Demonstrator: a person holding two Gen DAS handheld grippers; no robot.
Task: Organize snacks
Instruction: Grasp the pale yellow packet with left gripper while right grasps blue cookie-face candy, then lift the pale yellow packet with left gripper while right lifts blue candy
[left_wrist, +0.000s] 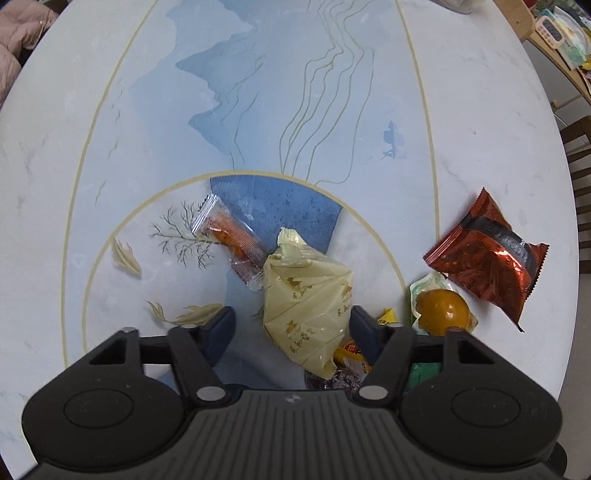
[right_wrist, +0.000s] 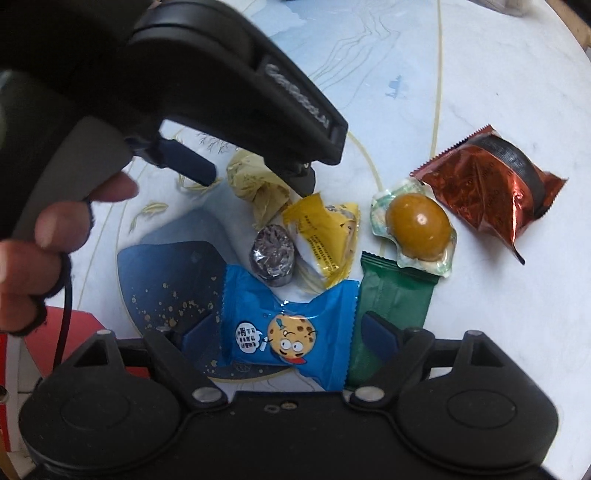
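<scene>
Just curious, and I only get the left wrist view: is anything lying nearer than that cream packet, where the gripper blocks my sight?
Observer: Yes, a blue cookie packet lies flat there.
Operator: Is anything reaching for it?
Observer: The right gripper straddles it, jaws open, not pressing.
Operator: And that green sliver below the egg?
Observer: It is a whole green packet, right beside the blue one, its top end meeting the egg pack.
</scene>
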